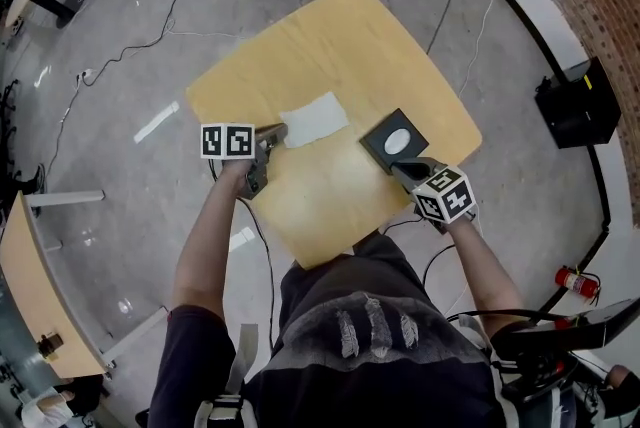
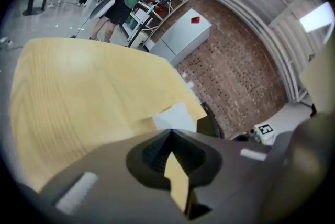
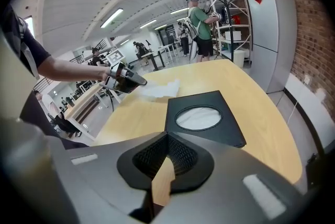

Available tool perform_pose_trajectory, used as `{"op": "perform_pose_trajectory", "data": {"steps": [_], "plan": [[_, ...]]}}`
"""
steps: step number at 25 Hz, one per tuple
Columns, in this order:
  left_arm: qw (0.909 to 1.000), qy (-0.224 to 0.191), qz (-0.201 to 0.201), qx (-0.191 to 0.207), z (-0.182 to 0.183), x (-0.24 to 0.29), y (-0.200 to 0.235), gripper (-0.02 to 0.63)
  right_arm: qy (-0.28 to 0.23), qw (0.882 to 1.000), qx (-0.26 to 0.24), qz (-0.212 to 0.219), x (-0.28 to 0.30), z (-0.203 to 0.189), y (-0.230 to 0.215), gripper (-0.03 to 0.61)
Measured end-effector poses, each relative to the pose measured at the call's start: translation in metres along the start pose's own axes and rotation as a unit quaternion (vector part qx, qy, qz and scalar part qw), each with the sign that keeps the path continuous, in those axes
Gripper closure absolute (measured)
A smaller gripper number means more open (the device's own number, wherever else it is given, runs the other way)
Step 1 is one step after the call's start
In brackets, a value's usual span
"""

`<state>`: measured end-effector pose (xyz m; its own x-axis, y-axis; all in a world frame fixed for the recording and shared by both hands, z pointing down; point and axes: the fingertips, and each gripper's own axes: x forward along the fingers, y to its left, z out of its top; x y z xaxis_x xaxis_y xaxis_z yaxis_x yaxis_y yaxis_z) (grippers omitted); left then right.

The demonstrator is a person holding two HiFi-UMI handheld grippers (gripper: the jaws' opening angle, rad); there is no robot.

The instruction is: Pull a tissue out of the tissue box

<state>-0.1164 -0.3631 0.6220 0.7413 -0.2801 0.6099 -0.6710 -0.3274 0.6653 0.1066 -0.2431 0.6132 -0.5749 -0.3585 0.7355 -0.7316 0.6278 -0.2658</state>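
A white tissue [image 1: 313, 119] lies flat on the wooden table [image 1: 340, 36], left of the black tissue box [image 1: 378, 144]. More tissue shows in the box's oval opening [image 1: 397, 140]. My left gripper [image 1: 280, 130] is shut, its tips at the tissue's left edge, and no tissue shows between the jaws. In the left gripper view the tissue [image 2: 177, 115] lies just past the jaws [image 2: 170, 134]. My right gripper [image 1: 403, 169] is shut at the box's near edge. From the right gripper view I see the box [image 3: 220, 102], the tissue [image 3: 162, 89] and the left gripper [image 3: 144, 81].
Table edges run close on all sides of the box and the tissue. Cables trail over the grey floor [image 1: 130, 46]. A black case [image 1: 578, 101] and a fire extinguisher [image 1: 575, 281] sit on the floor at the right. A person [image 3: 199, 24] stands by shelving beyond the table.
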Motion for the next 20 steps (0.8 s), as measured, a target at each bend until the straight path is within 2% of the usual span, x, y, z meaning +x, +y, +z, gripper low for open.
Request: {"op": "perform_pose_trajectory", "data": {"steps": [4,7,9,13,18,20], "plan": [[0.9964,0.042,0.063,0.037,-0.010,0.004,0.022,0.611,0.002,1.000,0.003,0.000,-0.002,0.000,0.001,0.583],[0.9898,0.066,0.110,0.062,-0.010,0.005,0.038,0.611,0.001,1.000,0.007,0.001,-0.003,-0.001,0.001,0.583],[0.9873,0.066,0.131,0.062,-0.007,0.002,0.049,0.611,0.001,1.000,0.006,0.002,-0.002,-0.001,0.001,0.583],[0.9883,0.047,0.137,0.046,-0.001,0.001,0.058,0.602,0.000,1.000,0.011,-0.003,-0.006,-0.006,-0.001,0.583],[0.9843,0.028,0.169,0.040,0.004,-0.011,0.072,0.502,-0.002,1.000,0.008,0.003,-0.003,-0.004,-0.001,0.583],[0.9833,0.023,0.177,0.036,0.005,-0.012,0.076,0.415,-0.001,1.000,0.009,0.003,-0.003,-0.004,-0.001,0.583]]}}
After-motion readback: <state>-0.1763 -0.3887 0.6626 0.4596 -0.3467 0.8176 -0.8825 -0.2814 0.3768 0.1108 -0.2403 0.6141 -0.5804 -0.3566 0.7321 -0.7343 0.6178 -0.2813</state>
